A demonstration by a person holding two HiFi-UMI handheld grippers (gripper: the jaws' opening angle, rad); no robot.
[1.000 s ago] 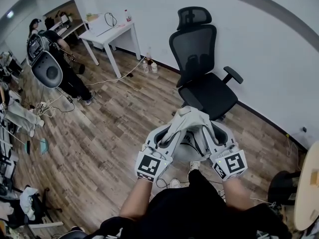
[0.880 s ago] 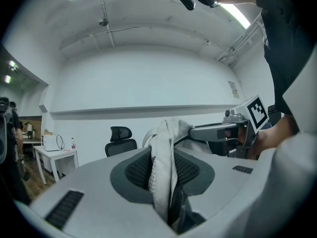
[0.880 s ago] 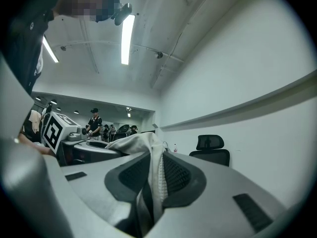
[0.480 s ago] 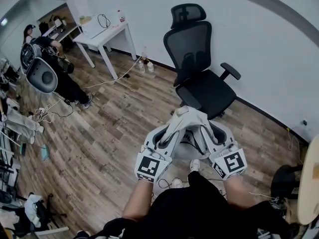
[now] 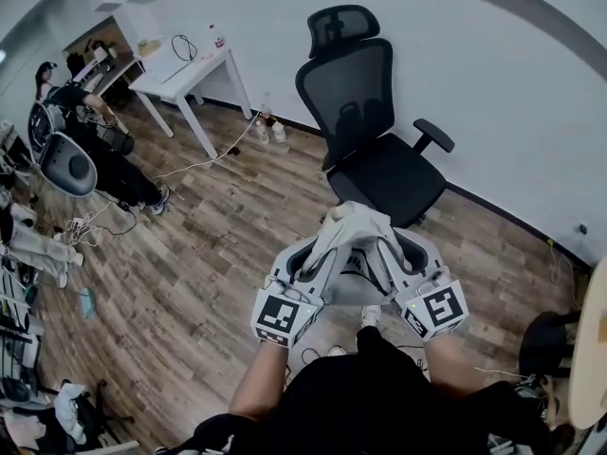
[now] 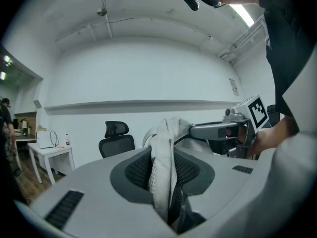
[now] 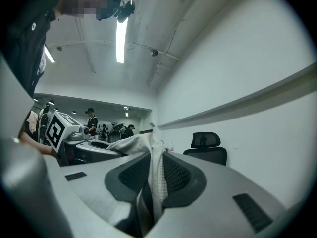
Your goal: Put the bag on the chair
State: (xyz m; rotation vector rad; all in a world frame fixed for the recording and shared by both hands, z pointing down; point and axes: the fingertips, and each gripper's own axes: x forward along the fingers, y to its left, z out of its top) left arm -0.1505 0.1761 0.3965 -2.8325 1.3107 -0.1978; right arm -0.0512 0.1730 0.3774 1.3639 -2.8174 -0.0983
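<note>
A pale cloth bag hangs in the air between both grippers, in front of a black mesh office chair that stands by the white wall. My left gripper is shut on the bag's cloth, which is bunched between its dark pads. My right gripper is shut on the bag's cloth from the other side. The chair's headrest and back show beyond the left jaws, and the chair shows again beyond the right jaws. The chair's seat is bare.
A white table with small items stands at the back left. A person stands by a grey round-backed chair at the left. Cables and bottles lie on the wooden floor near the table. A round tabletop edge shows at the right.
The view has shifted toward the chair, which now sits closer and more central. Both grippers keep the same hold on the bag.
</note>
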